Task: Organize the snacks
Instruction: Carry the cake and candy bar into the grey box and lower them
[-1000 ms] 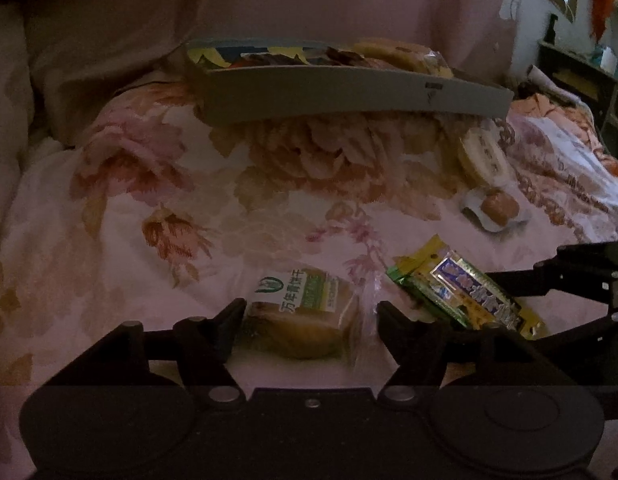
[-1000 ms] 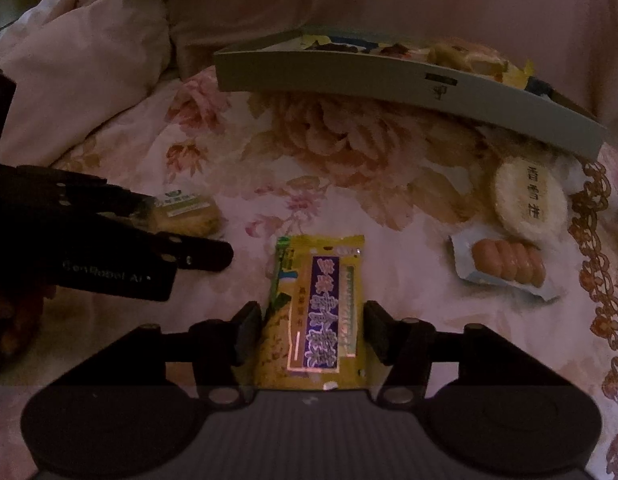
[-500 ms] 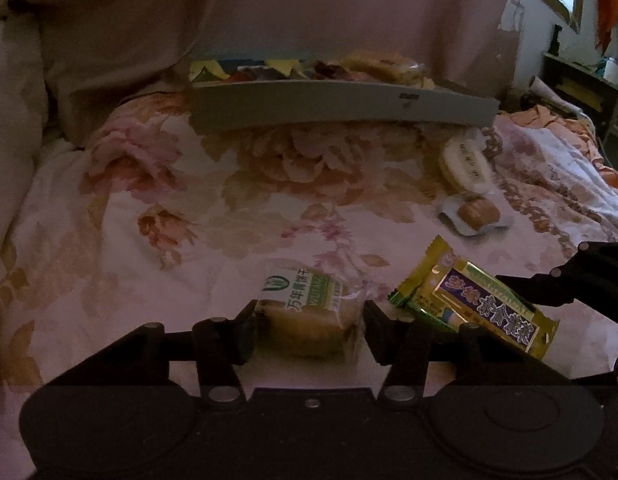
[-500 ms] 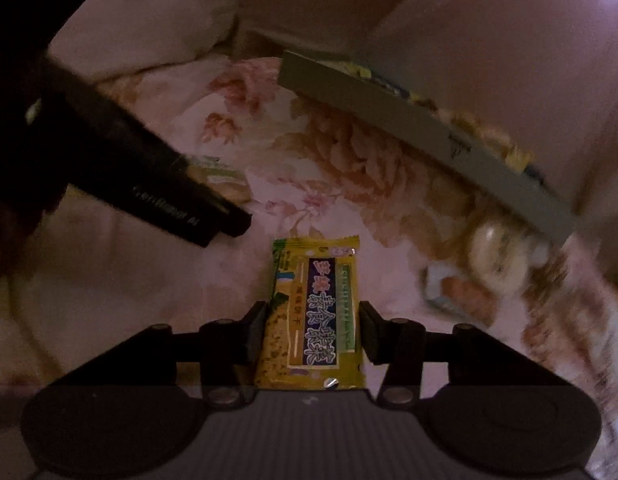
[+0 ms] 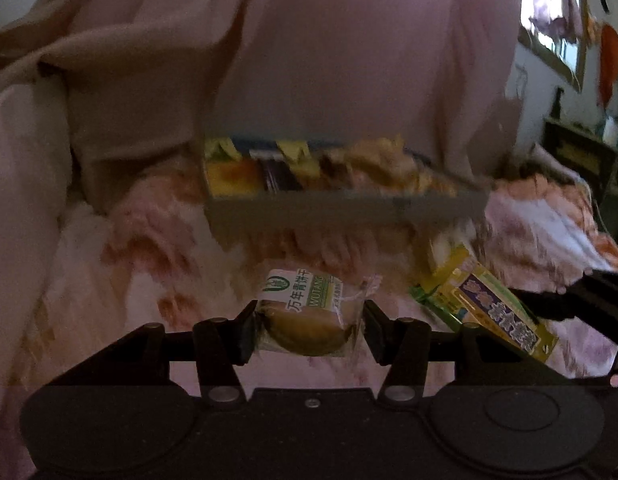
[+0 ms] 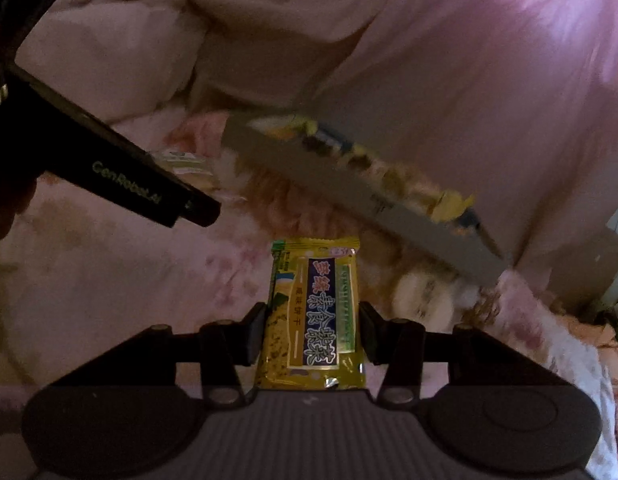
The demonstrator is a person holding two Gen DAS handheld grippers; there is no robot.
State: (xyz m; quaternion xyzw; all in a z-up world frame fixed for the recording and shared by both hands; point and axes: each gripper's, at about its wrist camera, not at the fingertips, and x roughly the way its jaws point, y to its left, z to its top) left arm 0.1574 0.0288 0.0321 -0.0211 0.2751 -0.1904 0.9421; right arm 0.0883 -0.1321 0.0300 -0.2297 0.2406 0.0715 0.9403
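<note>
Lettering on the clear-wrapped cake (image 5: 309,314) read "万年青饼干" above "WUTANG" on a white and green label with a round green logo, and the left gripper (image 5: 309,330) was clamped on that packet, one finger pressed to each side of the wrapper. The yellow biscuit packet (image 6: 313,316) carried large pale Chinese characters on a dark blue band, a green side strip whose print was too small to read, and a small line "咸味饼干" beneath; the right gripper (image 6: 313,332) held it pinched between both fingers, with the packet pointing away from the camera. In the right wrist view the left gripper's black body (image 6: 121,176) crossed the upper left, printed "GenRobot.AI", with the cake's label just visible behind it. In the left wrist view the yellow packet (image 5: 489,308) appeared to the right of the cake, tilted, with the right gripper's dark finger (image 5: 581,300) behind it. Ahead of both lay a long grey tray (image 5: 341,208) filled with assorted wrapped snacks, blurred, its front wall bearing a small dark mark (image 6: 376,208) that could not be read. Everything sat above a pink floral bedspread (image 5: 129,280), with rumpled beige and pink bedding (image 6: 449,60) heaped behind the tray. At the far right of the left wrist view stood a bright window (image 5: 557,12) and a dark shelf (image 5: 581,152).
</note>
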